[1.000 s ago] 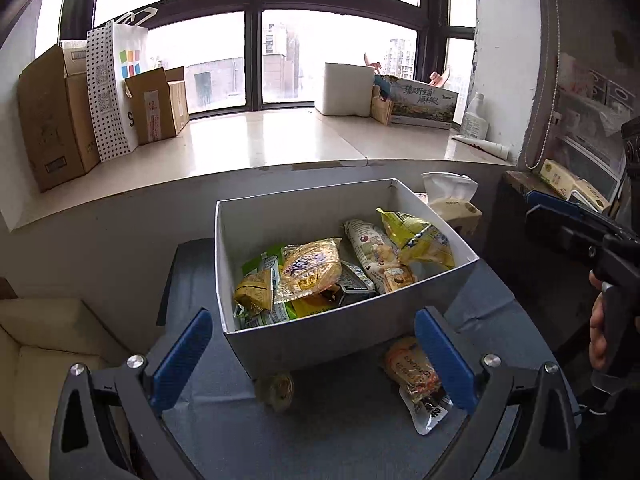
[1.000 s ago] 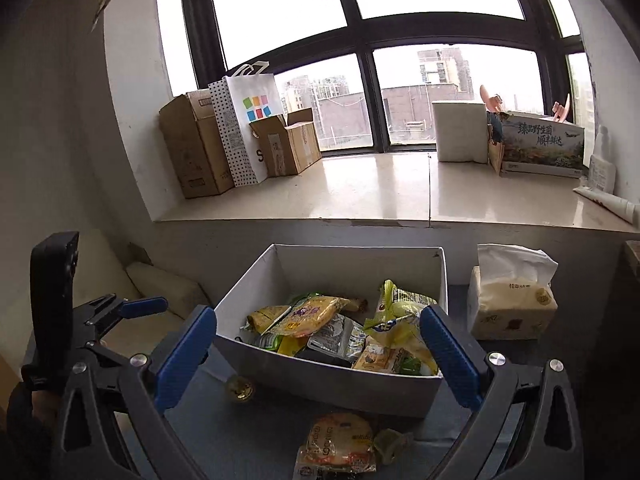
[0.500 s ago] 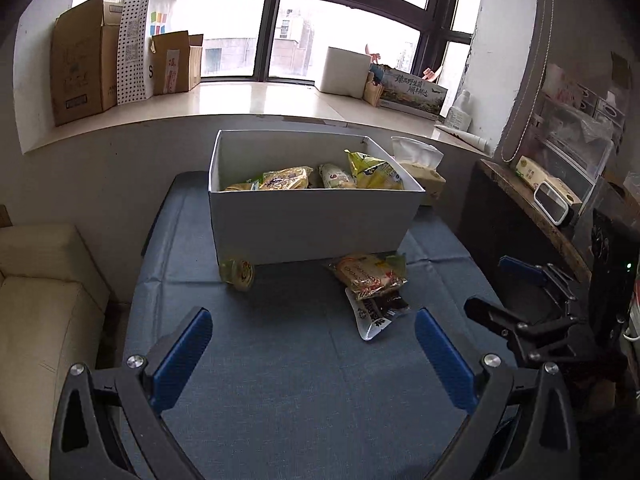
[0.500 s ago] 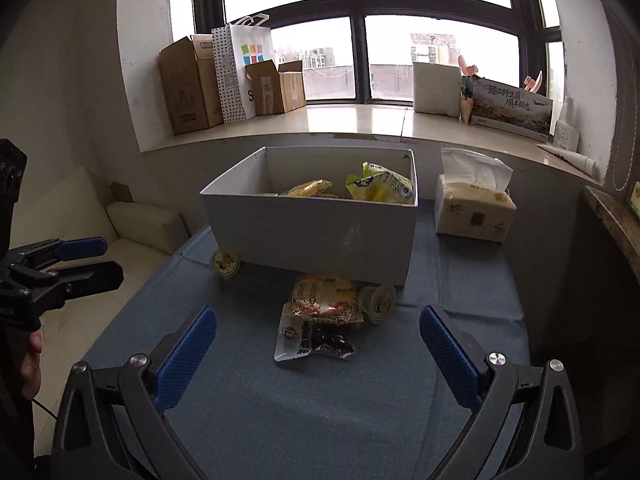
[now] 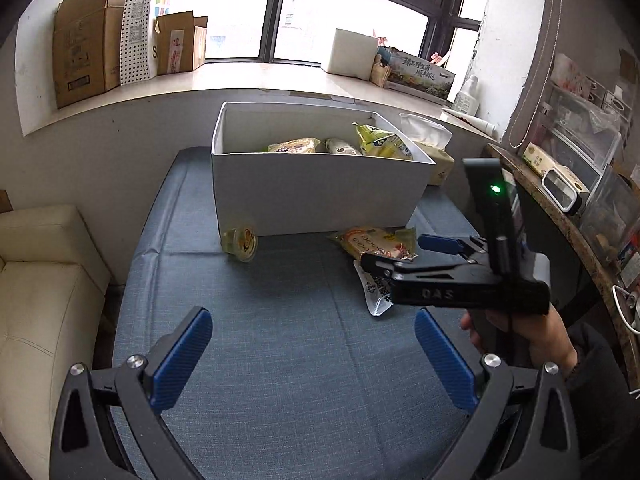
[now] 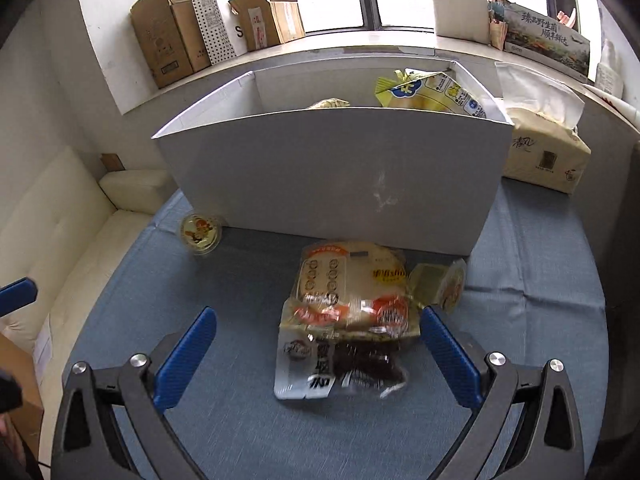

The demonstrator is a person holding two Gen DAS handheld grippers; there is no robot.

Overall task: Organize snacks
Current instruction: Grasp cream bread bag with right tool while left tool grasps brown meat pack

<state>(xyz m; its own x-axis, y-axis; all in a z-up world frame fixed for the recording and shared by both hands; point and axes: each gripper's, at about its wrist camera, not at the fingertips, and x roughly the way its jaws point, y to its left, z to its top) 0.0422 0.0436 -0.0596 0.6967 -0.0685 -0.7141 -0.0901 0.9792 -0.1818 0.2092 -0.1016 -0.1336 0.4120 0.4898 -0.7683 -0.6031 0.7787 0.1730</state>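
white box (image 5: 316,196), snack packets (image 5: 374,242), jelly cup (image 5: 240,240)

box (image 6: 320,176): plain white
worktop (image 5: 280,340): blue-grey cloth
bread packet (image 6: 352,292): orange and cream
bag on sill (image 6: 208,12): black-dotted white

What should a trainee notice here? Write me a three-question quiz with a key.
1. True or false: the right tongs are open and hold nothing.
2. Where is the jelly cup? A) inside the white box; B) on the blue cloth by the box's front corner; C) on the windowsill.
3. Which non-snack item stands on the cloth beside the box?

Key: 1 true; 2 B; 3 the tissue pack.
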